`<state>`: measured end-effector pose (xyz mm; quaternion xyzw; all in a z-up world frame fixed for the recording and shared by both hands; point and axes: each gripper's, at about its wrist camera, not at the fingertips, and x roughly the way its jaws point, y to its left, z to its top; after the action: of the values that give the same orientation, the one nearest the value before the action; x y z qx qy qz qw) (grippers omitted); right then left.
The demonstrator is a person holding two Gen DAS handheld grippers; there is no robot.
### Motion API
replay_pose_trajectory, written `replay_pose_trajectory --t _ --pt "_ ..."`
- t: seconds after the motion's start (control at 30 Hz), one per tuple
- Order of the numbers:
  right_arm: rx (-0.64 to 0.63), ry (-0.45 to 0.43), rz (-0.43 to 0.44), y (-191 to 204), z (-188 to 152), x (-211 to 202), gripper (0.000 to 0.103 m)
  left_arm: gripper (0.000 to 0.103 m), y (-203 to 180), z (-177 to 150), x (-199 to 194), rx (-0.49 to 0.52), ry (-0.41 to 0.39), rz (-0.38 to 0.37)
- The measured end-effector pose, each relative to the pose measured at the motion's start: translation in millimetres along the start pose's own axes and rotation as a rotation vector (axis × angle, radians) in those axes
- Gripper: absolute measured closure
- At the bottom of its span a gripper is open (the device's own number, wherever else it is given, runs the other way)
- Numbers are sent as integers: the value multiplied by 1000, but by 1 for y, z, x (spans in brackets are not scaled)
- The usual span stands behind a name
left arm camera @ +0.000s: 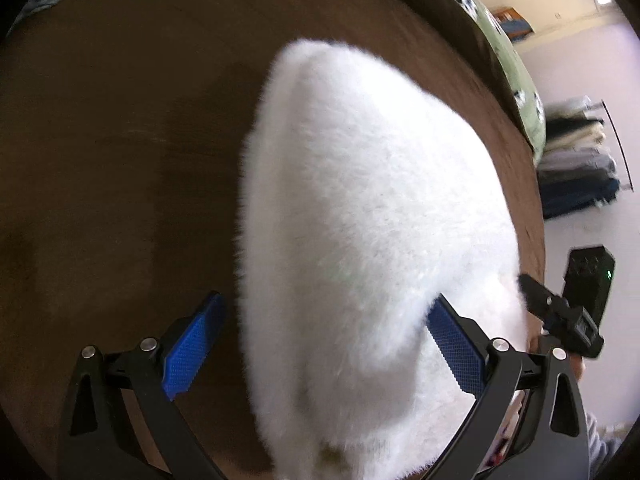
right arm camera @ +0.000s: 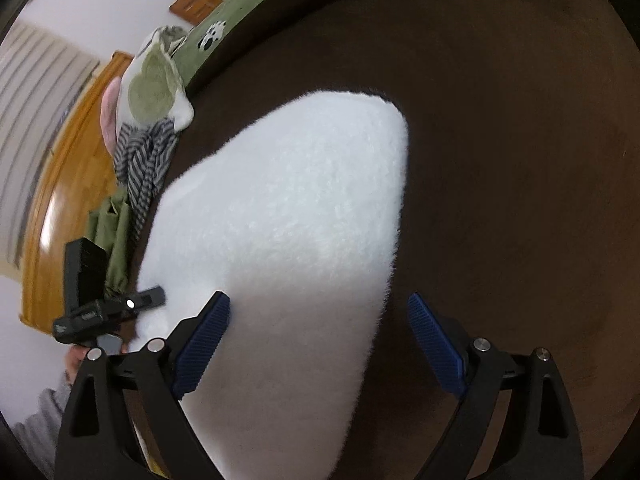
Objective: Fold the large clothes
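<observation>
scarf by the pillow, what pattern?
Grey and dark stripes on the scarf; right wrist view.

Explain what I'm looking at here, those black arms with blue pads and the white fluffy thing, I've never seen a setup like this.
These are two handheld grabbing tools, one in each of a person's hands, each carrying a wide-angle camera that looks along its jaws. One picture comes from the left gripper, the other from the right gripper. A white fluffy garment lies on a brown surface. Both pairs of jaws stand open around the garment's edges, so nothing is held. Each tool also appears at the edge of the other's picture. Other clothes are piled nearby.
</observation>
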<state>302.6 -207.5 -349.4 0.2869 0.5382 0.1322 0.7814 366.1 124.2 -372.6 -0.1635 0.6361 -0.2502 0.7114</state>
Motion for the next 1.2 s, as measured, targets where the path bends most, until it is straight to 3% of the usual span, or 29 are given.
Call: replay_pose_trajectory --t 0.27,0.5,0.73,0.97,1.2 --pt "61 55 105 -16 4 14 11 6 3 6 23 -8 82 -106" --pt "77 126 190 -25 11 28 8 6 2 9 27 11 106 -137" --pt "34 197 194 -13 12 43 7 6 3 11 25 -1 92 -126" --pt "15 213 190 -13 11 46 5 6 7 6 20 -12 64 -109" --pt "8 182 172 -6 10 49 6 6 6 16 28 -27 146 -149"
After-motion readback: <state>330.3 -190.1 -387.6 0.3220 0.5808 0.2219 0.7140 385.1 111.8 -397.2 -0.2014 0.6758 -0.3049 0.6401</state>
